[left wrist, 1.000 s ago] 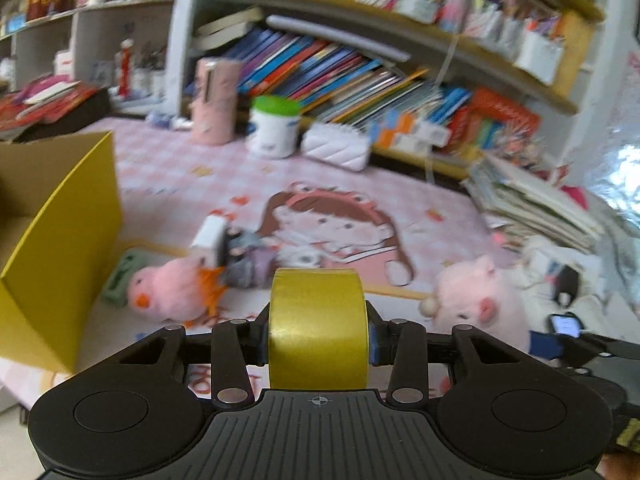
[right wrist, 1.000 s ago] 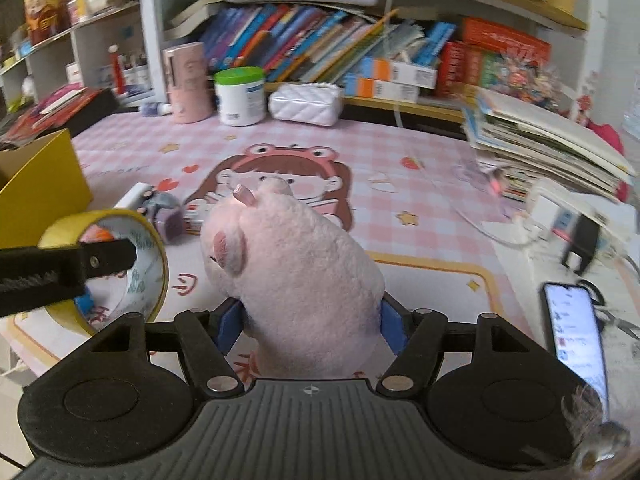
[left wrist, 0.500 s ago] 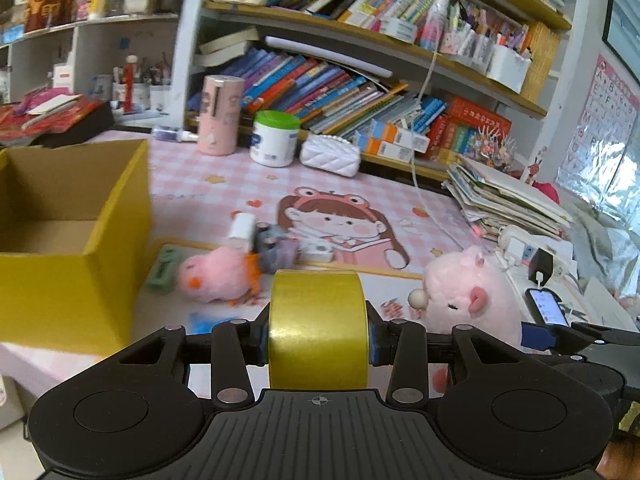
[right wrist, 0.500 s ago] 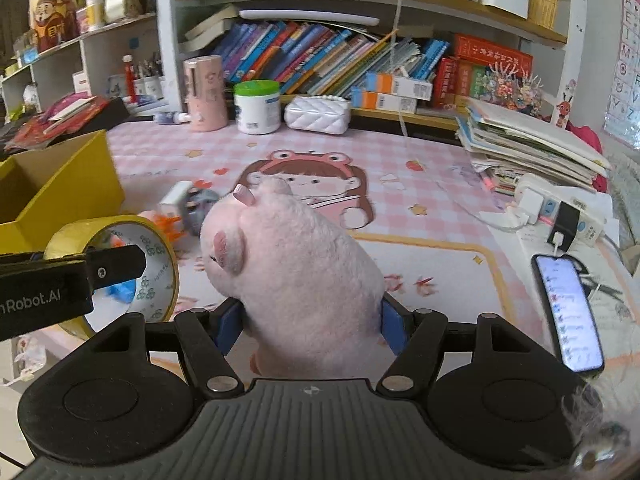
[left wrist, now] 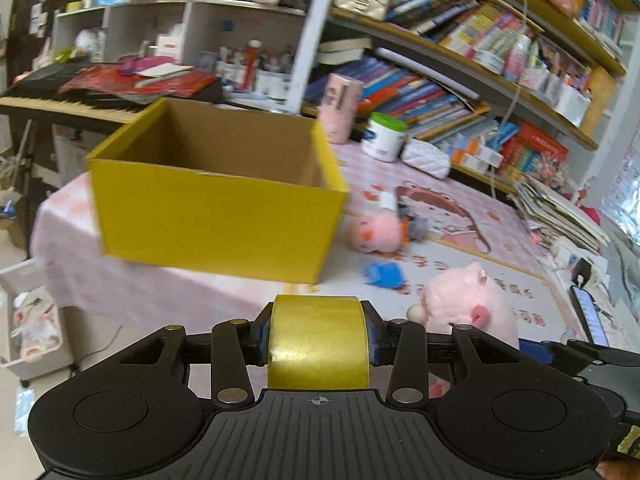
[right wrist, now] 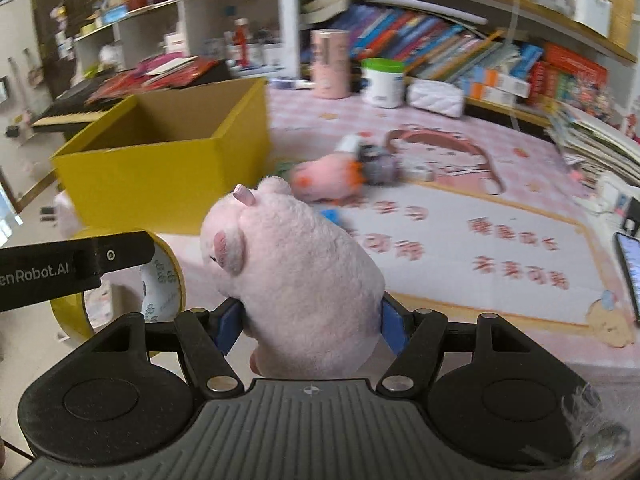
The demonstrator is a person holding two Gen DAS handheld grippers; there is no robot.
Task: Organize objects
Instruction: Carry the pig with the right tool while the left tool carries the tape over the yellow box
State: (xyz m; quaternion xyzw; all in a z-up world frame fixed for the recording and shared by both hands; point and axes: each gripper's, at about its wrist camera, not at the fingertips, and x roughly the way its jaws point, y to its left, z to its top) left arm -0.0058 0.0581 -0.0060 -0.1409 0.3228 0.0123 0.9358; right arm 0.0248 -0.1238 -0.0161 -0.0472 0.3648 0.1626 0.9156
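My left gripper (left wrist: pixel 318 340) is shut on a yellow tape roll (left wrist: pixel 318 354), held in the air in front of the table. The roll also shows in the right wrist view (right wrist: pixel 160 280). My right gripper (right wrist: pixel 310 326) is shut on a pink plush pig (right wrist: pixel 296 276), which also shows in the left wrist view (left wrist: pixel 468 308). An open yellow cardboard box (left wrist: pixel 216 216) stands on the table's left end, ahead of both grippers; it shows in the right wrist view too (right wrist: pixel 168 164). A smaller pink plush (left wrist: pixel 376 232), a grey toy (left wrist: pixel 418 228) and a blue item (left wrist: pixel 382 274) lie right of the box.
A pink checked cloth (left wrist: pixel 480 216) covers the table. A pink cup (left wrist: pixel 340 106), a green-lidded jar (left wrist: pixel 386 136) and a white pouch (left wrist: pixel 426 158) stand at the back under bookshelves. A phone (right wrist: pixel 630 264) and stacked papers (left wrist: pixel 560 216) lie right. A keyboard (left wrist: pixel 68 100) is far left.
Both grippers have pulled back, risen and swung left with their loads. The yellow box now sits in the middle of the left wrist view, its open top visible.
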